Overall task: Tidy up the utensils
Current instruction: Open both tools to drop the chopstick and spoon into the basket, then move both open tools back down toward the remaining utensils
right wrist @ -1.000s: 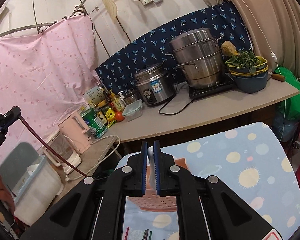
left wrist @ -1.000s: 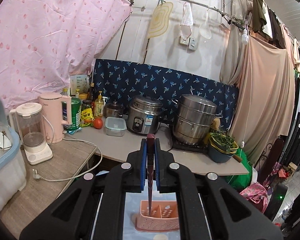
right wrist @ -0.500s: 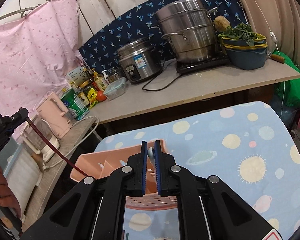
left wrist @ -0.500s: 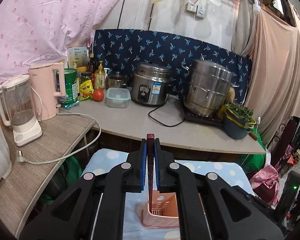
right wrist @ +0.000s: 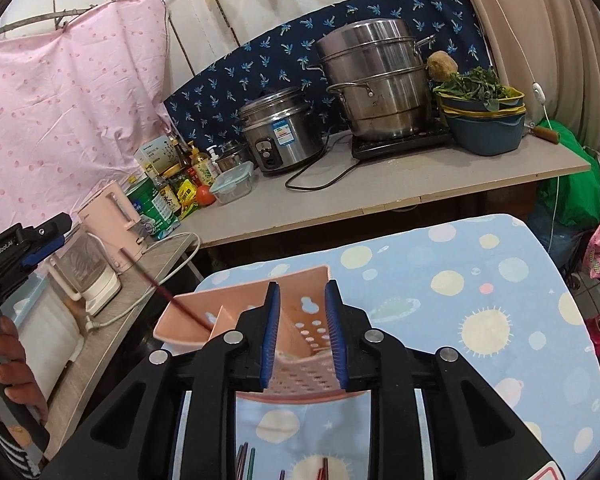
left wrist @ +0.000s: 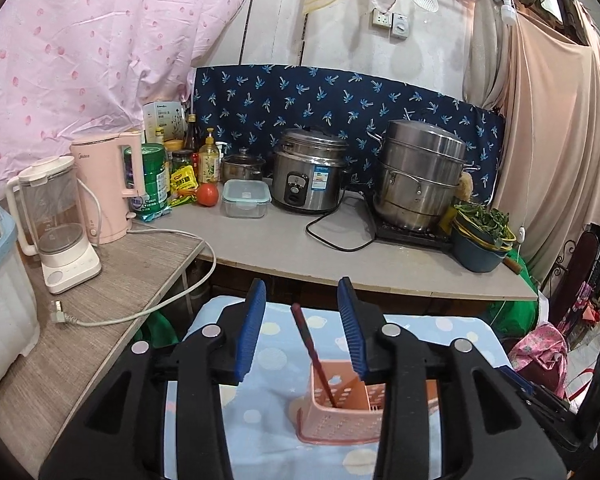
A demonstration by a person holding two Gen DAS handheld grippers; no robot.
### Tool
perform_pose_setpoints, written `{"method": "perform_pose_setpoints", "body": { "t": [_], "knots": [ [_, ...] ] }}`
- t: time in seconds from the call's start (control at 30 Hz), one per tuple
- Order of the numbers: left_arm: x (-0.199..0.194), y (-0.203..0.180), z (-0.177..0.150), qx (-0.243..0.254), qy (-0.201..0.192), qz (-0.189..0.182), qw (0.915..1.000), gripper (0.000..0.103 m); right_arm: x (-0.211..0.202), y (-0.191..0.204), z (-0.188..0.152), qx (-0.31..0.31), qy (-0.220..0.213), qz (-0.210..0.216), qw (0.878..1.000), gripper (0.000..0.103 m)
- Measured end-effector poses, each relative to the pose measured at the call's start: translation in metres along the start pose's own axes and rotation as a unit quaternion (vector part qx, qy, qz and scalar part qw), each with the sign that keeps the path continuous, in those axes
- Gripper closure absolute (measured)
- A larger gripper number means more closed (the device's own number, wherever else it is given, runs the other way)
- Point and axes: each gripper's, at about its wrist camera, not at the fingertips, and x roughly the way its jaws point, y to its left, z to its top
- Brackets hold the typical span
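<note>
Pink caddy (right wrist: 300, 332) half behind right gripper (right wrist: 302, 340)

A pink basket (left wrist: 336, 420) holds a dark red chopstick (left wrist: 314, 354) on a blue, planet-patterned cloth (right wrist: 480, 280).

Home kitchen (rice cooker (left wrist: 310, 176), steamer pot (left wrist: 420, 174)).

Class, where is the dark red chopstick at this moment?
In the left wrist view the dark red chopstick stands tilted in the pink utensil basket on the blue cloth, free between the open left tongs.
</note>
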Motion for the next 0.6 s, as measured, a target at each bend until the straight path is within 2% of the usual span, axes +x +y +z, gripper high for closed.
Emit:
{"method": "perform_pose_setpoints", "body": {
  "t": [0.17,0.6],
  "knots": [
    [-0.031,0.004,-0.02,0.013,0.006,0.003,0.9999,0.051,-0.034,0.007,-0.024,-0.022,0.003,-0.016,1.0,0.075],
    [-0.091,0.02,-0.116,0.044,0.069,0.046,0.9956,0.05,-0.111,0.014,-0.116,-0.062,0.037,-0.048,0.996,0.074]
  ]
}}
